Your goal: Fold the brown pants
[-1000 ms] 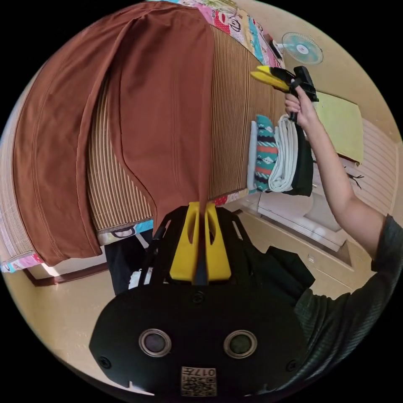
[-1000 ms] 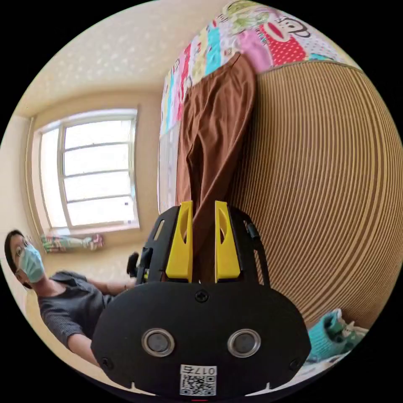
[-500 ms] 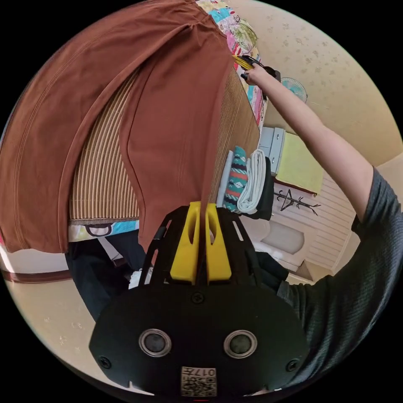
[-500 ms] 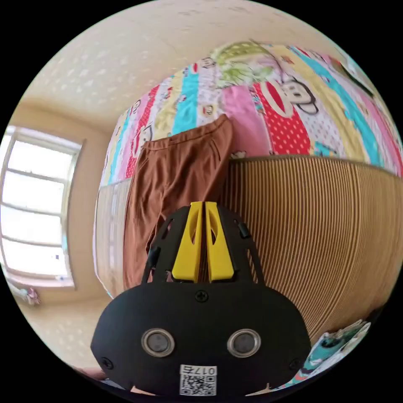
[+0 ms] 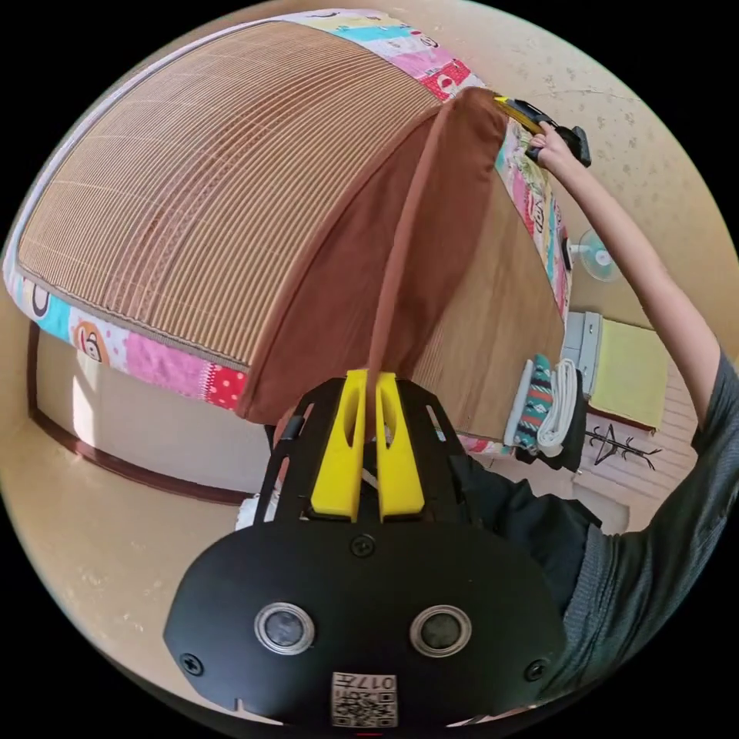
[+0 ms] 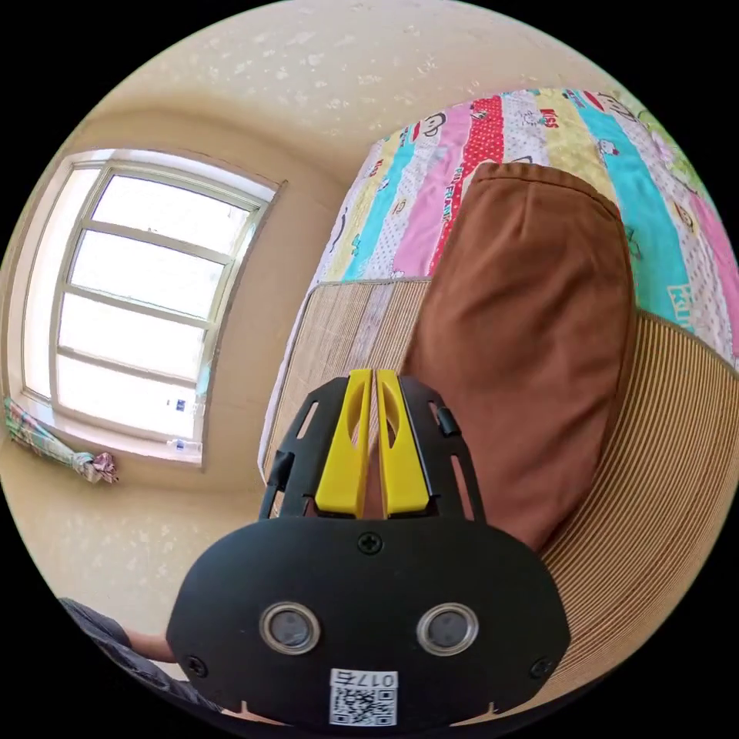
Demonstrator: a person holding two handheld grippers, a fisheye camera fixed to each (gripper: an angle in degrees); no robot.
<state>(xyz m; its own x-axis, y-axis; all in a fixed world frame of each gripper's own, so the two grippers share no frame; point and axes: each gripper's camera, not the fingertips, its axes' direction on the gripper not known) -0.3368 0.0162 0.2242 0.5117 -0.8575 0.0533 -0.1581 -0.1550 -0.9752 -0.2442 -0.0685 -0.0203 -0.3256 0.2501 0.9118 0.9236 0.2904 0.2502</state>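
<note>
The soft brown cloth pants (image 5: 385,262) lie doubled lengthwise on the ribbed woven straw mat (image 5: 192,177) covering the bed. The left tool (image 5: 368,385) is pinched closed on the hem end; the right tool (image 6: 368,385) is likewise closed on cloth near the waist. The fabric looks light and limp, sagging between grips, so holding the ends taut seems wisest.

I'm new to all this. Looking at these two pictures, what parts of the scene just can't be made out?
- Left gripper view: the left gripper housing hides the brown pants' near end.
- Left gripper view: the right gripper is too small and far to judge its jaws.
- Left gripper view: the folded clothes stack is too small to tell the garments.
- Right gripper view: the right gripper housing covers where the cloth meets its jaws.
</note>
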